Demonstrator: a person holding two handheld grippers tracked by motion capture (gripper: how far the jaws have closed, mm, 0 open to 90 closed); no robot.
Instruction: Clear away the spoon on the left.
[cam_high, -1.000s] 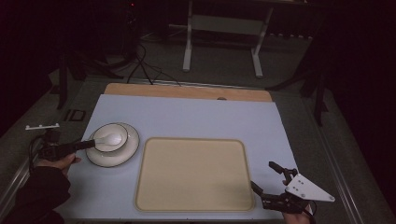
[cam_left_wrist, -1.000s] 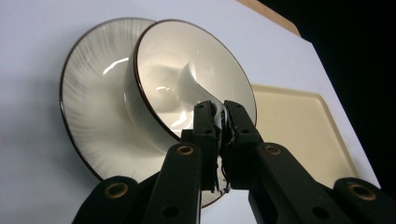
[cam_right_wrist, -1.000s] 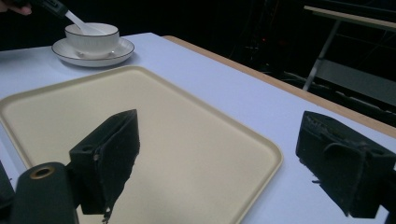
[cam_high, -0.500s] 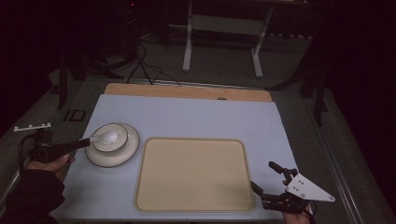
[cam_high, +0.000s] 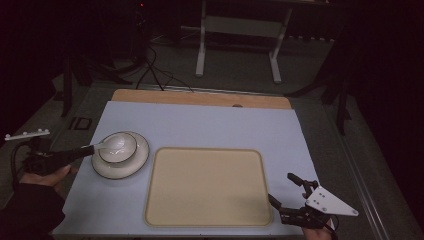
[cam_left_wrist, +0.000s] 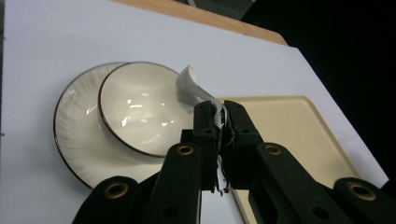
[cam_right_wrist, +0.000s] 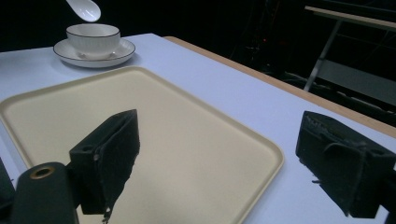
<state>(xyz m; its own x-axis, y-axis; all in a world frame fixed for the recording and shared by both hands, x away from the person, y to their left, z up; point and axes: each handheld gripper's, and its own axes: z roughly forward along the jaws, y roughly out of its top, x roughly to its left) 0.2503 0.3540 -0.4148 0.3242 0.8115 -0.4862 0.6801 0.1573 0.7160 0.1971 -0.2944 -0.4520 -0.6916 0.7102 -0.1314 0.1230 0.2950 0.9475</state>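
At about nine o'clock on the pale blue tabletop (cam_high: 210, 125), the left hand-held gripper (cam_high: 90, 148) reaches in from the edge, its jaws clamped tight on the handle of a glossy white ceramic soup spoon (cam_high: 101, 145). In the left gripper view the spoon (cam_left_wrist: 194, 88) rises from between the closed jaws and curves over the near rim of a small white ceramic bowl with a thin dark rim line (cam_left_wrist: 140, 109). From the right gripper view the spoon's scoop (cam_right_wrist: 84, 9) hangs in the air just above the bowl (cam_right_wrist: 92, 39), clear of it. The bowl (cam_high: 118, 147) sits in a round white saucer with a ribbed border and a dark edge (cam_high: 120, 167), which lies flat on the tabletop.

Just beside the saucer, toward three o'clock, lies a large beige plastic tray with rounded corners and a raised lip (cam_high: 207, 187). It takes up the middle of the tabletop toward six o'clock, and its surface is bare.

At about five o'clock, off the tray's near right corner, the right hand-held gripper (cam_high: 286, 190) is held low with its jaws wide apart and nothing between them. In the right gripper view the two black pads (cam_right_wrist: 109, 156) stand well apart over the tray's corner (cam_right_wrist: 261, 158). A strip of light wood (cam_high: 200, 97) borders the tabletop at twelve o'clock.
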